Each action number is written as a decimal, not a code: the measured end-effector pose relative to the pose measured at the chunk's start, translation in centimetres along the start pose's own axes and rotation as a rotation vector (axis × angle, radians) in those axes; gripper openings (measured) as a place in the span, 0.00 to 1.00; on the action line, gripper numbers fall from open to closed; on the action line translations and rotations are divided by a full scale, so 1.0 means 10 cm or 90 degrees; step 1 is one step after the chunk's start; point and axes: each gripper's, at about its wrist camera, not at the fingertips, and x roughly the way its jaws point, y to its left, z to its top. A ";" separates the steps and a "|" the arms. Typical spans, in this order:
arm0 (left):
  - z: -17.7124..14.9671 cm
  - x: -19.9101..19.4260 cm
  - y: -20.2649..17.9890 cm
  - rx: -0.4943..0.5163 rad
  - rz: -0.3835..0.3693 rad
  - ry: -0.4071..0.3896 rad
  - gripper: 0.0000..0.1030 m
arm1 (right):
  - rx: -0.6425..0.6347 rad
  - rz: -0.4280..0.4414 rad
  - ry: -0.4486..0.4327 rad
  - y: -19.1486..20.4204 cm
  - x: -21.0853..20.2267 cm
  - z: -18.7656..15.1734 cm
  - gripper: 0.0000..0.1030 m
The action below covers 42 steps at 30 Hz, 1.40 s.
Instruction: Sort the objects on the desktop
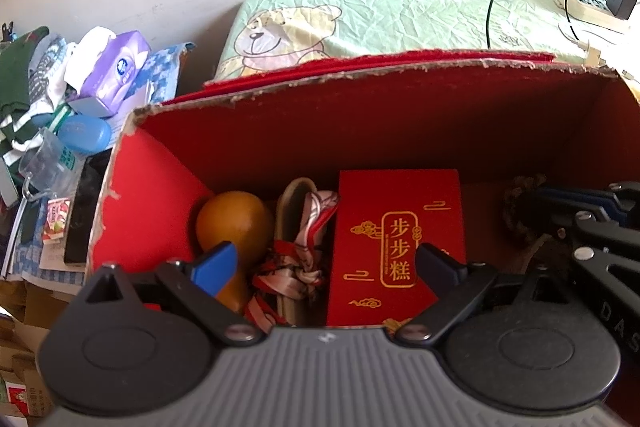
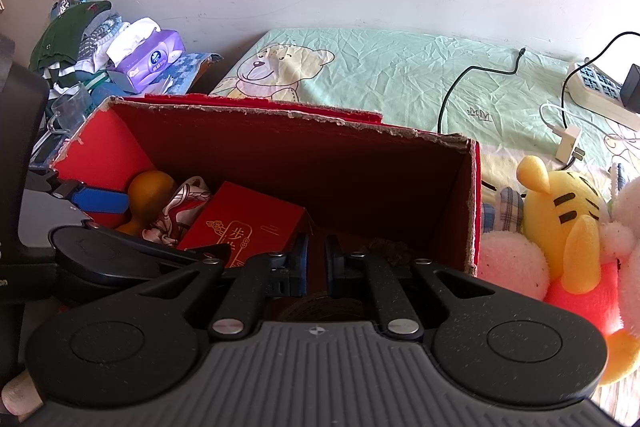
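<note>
Left gripper (image 1: 324, 261) spread wide, dipped into torn red cardboard box (image 1: 360, 115), holding nothing. Right gripper (image 2: 316, 263) nearly closed beside it, possibly pinching dark woven thing (image 2: 390, 251). Inside box: smooth orange gourd (image 1: 232, 219), knotted satin scarf (image 1: 296, 267), glossy red gift box (image 1: 396, 247).

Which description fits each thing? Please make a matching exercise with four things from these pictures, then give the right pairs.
Things:
1. gourd
2. gift box
3. tissue pack
4. tiger plush

Descriptions:
A. outside the red carton, to its right
B. red with gold writing, inside the carton
C. purple, on the cluttered pile to the left
D. orange-brown, in the carton's left corner

Pairs: 1-D, 2-B, 3-C, 4-A
</note>
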 end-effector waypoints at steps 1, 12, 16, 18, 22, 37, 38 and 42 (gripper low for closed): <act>0.00 0.00 0.00 0.001 0.002 0.000 0.93 | -0.001 0.000 0.001 0.00 0.00 0.00 0.07; -0.02 -0.01 -0.01 0.007 0.008 -0.006 0.93 | 0.007 0.001 -0.003 -0.01 0.00 0.00 0.06; -0.01 0.00 -0.01 0.007 0.004 -0.003 0.93 | 0.012 -0.001 -0.010 -0.01 -0.01 -0.01 0.05; -0.01 0.00 -0.01 0.007 0.003 -0.003 0.93 | 0.012 -0.001 -0.011 -0.01 -0.02 -0.01 0.05; -0.01 0.00 -0.01 0.007 0.001 -0.004 0.93 | 0.012 -0.003 -0.010 -0.01 -0.02 -0.02 0.04; -0.02 -0.03 -0.01 0.007 0.001 -0.013 0.93 | 0.006 -0.009 -0.005 0.00 -0.02 -0.02 0.04; -0.02 -0.03 -0.01 0.005 0.000 -0.013 0.93 | 0.005 -0.010 -0.004 0.01 -0.01 -0.02 0.04; -0.02 -0.03 0.00 0.003 0.000 -0.012 0.94 | 0.005 -0.010 -0.004 0.00 -0.02 -0.02 0.04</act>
